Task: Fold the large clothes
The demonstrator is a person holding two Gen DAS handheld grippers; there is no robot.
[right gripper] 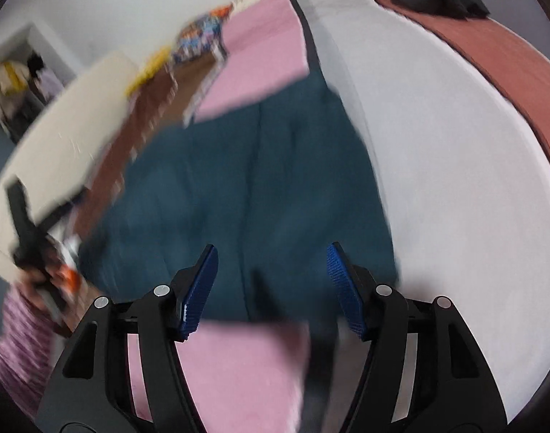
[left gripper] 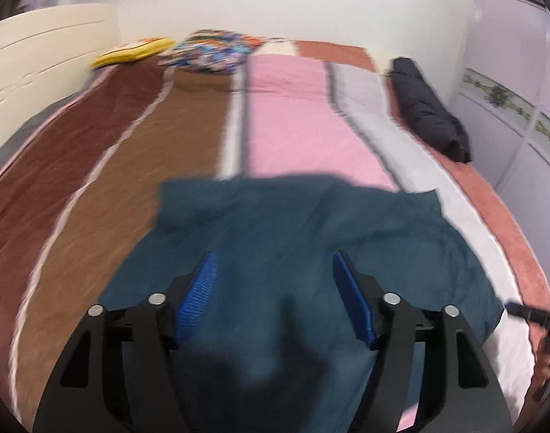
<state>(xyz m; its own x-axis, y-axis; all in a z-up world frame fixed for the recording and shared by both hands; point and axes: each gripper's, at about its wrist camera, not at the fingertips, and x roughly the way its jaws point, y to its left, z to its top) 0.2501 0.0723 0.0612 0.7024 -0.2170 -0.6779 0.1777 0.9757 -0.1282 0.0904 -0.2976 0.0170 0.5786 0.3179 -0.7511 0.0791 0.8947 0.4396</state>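
Teal garment (left gripper: 293, 238) lies flat on the striped bedspread (left gripper: 282, 115) for folding; left gripper (left gripper: 275, 299) and right gripper (right gripper: 271, 288) hover above it, jaws apart, empty.

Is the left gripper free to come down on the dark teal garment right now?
Probably yes: the left gripper is open and empty above the dark teal garment, with nothing between them.

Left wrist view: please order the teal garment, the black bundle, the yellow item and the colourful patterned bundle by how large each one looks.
1. teal garment, by far the largest, though it lies nearest the camera.
2. black bundle.
3. colourful patterned bundle, close to the black one, so that order is unsure.
4. yellow item, smallest.
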